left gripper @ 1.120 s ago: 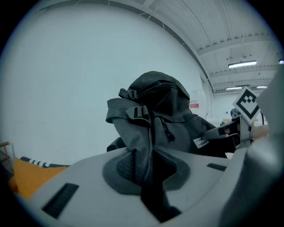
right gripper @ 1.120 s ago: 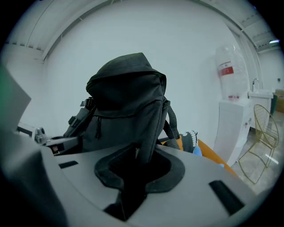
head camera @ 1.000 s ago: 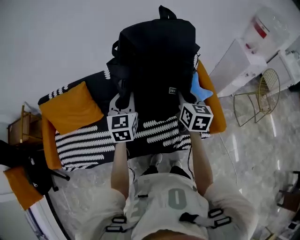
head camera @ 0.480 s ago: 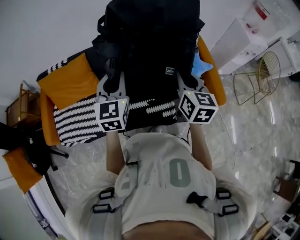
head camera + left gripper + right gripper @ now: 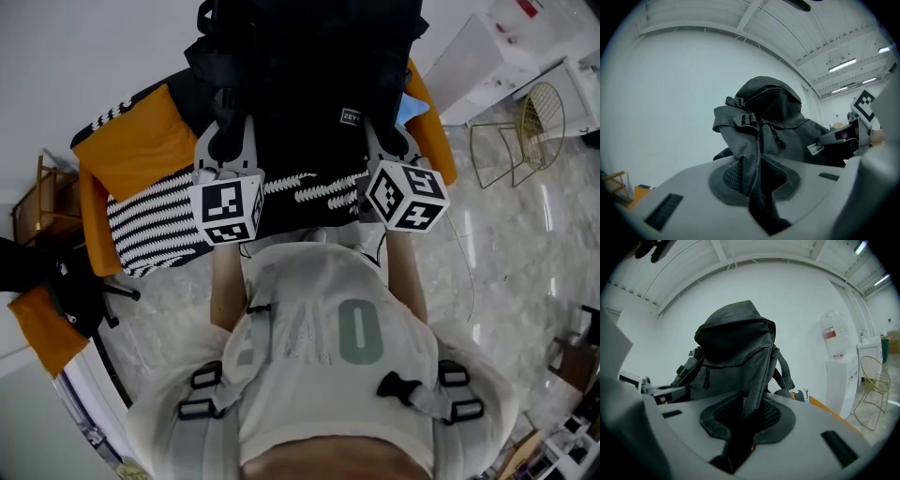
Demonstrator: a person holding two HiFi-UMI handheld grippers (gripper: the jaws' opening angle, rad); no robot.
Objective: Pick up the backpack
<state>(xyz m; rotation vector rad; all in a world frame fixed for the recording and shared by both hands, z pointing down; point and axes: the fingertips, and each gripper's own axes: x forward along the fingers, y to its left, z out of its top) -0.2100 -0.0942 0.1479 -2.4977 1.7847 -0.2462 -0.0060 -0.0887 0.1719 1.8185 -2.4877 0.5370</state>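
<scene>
A white wall [image 5: 94, 56] fills the top of the head view, and a pale marble floor [image 5: 506, 272] spreads over the right side. At 9 o'clock we see a wooden chair [image 5: 45, 202]. Next to it, toward 10 o'clock, is a sofa [image 5: 89, 234] with an orange cushion [image 5: 131, 155] and a black-and-white striped throw [image 5: 150, 230].

The black backpack [image 5: 309, 84] stands upright at 12 o'clock, over the sofa and just ahead of us. Whether its bottom touches the seat we cannot tell. Our left gripper [image 5: 228, 141] meets the pack at its 7 o'clock corner. Its own view shows the jaws pressed together on a shoulder strap [image 5: 752, 173], with the webbing pinched between the dark pads [image 5: 726, 176]. Our right gripper [image 5: 386, 141] meets the pack at its 5 o'clock corner, its jaws likewise clamped on a second strap [image 5: 751, 401]. Both grippers sit close in front of our cream shirt [image 5: 319, 347].

Further right, at 2 o'clock, stand a white water dispenser [image 5: 487, 66] and, just beside it, a gold wire chair [image 5: 525, 141].
</scene>
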